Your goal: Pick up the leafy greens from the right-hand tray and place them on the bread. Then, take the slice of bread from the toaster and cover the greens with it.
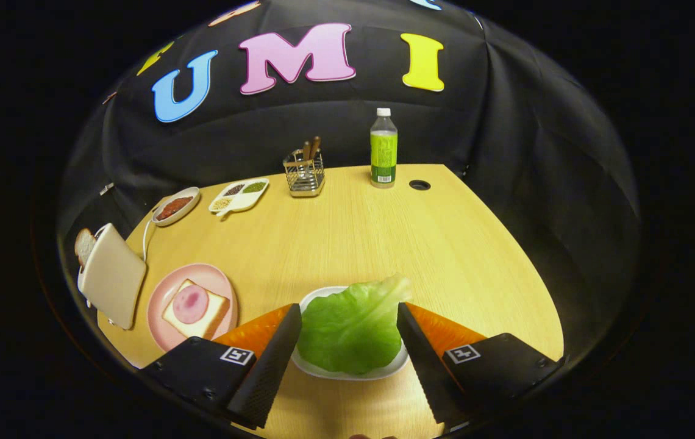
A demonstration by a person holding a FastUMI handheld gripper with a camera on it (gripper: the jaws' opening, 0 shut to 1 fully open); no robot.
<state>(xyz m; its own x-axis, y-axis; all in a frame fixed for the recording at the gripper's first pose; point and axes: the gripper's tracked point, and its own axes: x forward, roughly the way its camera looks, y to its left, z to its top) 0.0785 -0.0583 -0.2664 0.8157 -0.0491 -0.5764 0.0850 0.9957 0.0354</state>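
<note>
A green lettuce leaf [352, 326] lies on a small white tray [323, 369] right between my fingers. My gripper [349, 317] is open, its fingers standing on either side of the leaf without pressing on it. To the left, a pink plate [160, 299] holds a slice of bread [210, 320] topped with a round of ham [191, 304]. Further left stands a cream toaster [113, 283] with a slice of bread [84, 244] sticking out of its slot.
At the back of the wooden table [359, 244] stand a green-labelled bottle [383, 149], a wire holder with utensils [305, 172], a divided white dish of seasonings [239, 196] and an oval dish of red food [175, 207]. A cable hole [419, 185] sits near the bottle.
</note>
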